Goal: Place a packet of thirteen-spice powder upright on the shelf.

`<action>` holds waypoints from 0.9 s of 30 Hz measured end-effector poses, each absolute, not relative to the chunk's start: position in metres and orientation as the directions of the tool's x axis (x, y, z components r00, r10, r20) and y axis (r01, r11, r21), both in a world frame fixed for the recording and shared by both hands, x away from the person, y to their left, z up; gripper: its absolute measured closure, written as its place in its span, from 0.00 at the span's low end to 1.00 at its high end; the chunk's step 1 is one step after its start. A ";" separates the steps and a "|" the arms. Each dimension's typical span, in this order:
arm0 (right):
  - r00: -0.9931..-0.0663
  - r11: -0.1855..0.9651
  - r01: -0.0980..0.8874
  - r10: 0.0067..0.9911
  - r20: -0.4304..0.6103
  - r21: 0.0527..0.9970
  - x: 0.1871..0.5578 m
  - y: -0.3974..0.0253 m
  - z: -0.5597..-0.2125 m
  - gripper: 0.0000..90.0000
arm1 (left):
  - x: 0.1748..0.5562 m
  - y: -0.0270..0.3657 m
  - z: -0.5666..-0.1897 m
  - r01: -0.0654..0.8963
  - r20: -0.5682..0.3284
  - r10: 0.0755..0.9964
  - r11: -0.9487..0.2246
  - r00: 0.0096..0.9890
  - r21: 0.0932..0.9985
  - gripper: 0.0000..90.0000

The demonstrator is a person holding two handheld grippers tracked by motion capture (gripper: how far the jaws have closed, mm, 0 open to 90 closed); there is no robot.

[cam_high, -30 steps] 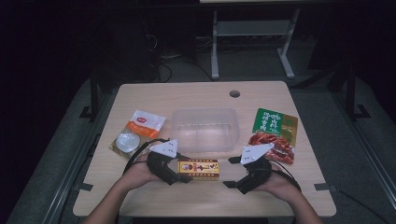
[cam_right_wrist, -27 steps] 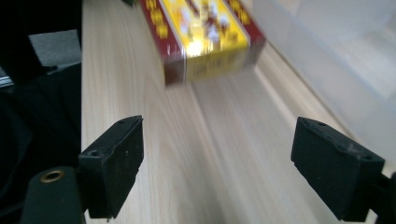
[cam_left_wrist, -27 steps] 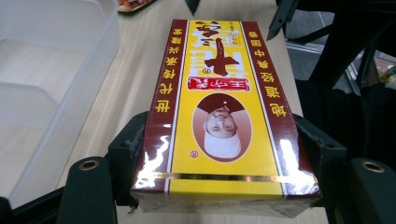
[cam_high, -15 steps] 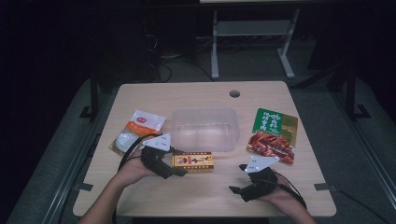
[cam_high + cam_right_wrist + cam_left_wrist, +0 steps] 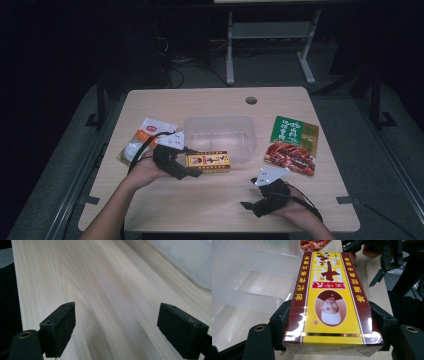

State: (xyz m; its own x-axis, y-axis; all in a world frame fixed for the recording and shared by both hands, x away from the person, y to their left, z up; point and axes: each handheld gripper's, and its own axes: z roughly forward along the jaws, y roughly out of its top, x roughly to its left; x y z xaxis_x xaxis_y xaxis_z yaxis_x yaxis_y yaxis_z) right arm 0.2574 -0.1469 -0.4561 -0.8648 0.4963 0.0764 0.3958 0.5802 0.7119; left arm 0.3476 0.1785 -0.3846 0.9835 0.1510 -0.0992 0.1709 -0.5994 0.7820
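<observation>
The left gripper (image 5: 192, 167) is clamping 1 end of the yellow-and-maroon box (image 5: 329, 302), holding it just in front of the clear plastic container (image 5: 220, 134), a light, stiff but slippery film-wrapped carton best pinched across its long sides, while the right gripper (image 5: 117, 332) is idling wide open.

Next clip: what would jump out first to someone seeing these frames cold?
Most striking is the long yellow-and-maroon cardboard box, clamped at its near end in the left tool, just in front of the clear plastic tub at the middle of the pale wooden table. The right tool sits open and empty near the table's front edge, with a red-and-green meat snack packet beyond it.
</observation>
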 end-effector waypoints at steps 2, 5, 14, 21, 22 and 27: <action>-0.865 0.579 0.397 0.496 0.078 0.712 0.258 -0.147 -0.456 0.16 | 0.351 0.178 -0.381 0.170 -0.096 0.153 -0.599 0.984 0.783 0.35; -0.864 0.577 0.394 0.498 0.073 0.716 0.258 -0.147 -0.456 0.16 | 0.356 0.176 -0.373 0.159 -0.081 0.155 -0.602 0.985 0.783 0.35; -0.868 0.576 0.387 0.492 0.073 0.720 0.258 -0.148 -0.456 0.16 | 0.369 0.170 -0.361 0.155 -0.068 0.163 -0.609 0.984 0.778 0.35; -0.870 0.575 0.384 0.487 0.075 0.723 0.258 -0.147 -0.455 0.16 | 0.382 0.161 -0.355 0.156 -0.069 0.161 -0.626 0.984 0.764 0.35; -0.872 0.574 0.381 0.484 0.074 0.725 0.257 -0.147 -0.455 0.16 | 0.385 0.160 -0.353 0.151 -0.063 0.160 -0.630 0.985 0.762 0.35; -0.876 0.575 0.371 0.478 0.069 0.729 0.257 -0.148 -0.454 0.16 | 0.397 0.152 -0.345 0.146 -0.048 0.169 -0.636 0.984 0.758 0.35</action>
